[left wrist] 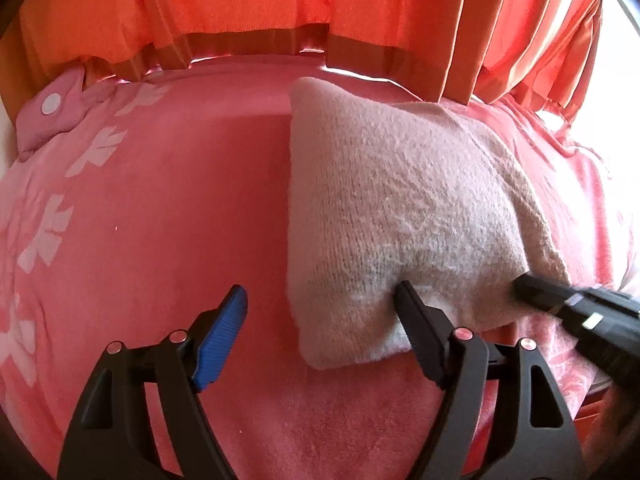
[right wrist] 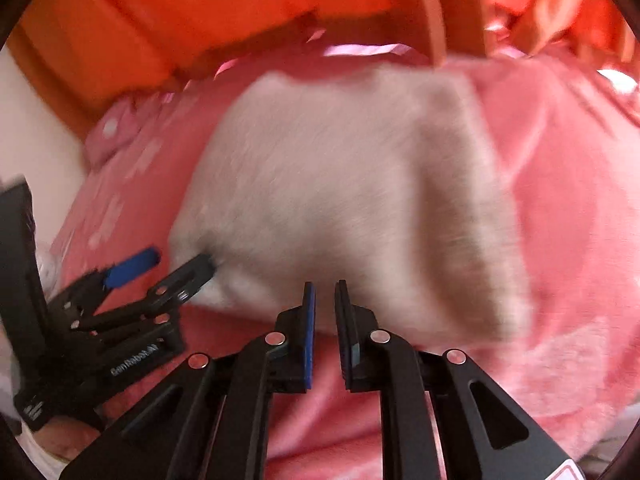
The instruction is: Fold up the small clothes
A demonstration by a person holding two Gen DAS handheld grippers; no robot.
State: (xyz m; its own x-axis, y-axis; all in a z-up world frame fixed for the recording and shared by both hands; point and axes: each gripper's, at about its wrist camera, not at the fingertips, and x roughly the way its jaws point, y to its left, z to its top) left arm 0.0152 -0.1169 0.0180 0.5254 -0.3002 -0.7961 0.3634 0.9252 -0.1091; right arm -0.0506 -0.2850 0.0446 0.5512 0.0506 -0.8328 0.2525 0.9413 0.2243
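A folded pale knitted garment (left wrist: 400, 208) lies on the pink blanket (left wrist: 180, 200); it also shows, blurred, in the right wrist view (right wrist: 340, 200). My left gripper (left wrist: 320, 300) is open at the garment's near left corner, with its right finger (left wrist: 416, 320) pressed against the cloth and its blue-padded left finger (left wrist: 224, 332) out over the blanket. My right gripper (right wrist: 325, 300) has its jaws close together with a narrow gap at the garment's near edge, and nothing shows between them. Its tip (left wrist: 532, 290) touches the garment's near right side.
Orange curtains (left wrist: 320, 8) hang behind the bed. A pink pillow with white dots (left wrist: 52, 116) lies at the far left. White flower prints (left wrist: 96, 152) run along the blanket's left side. A bright window (left wrist: 616, 60) shows at the right.
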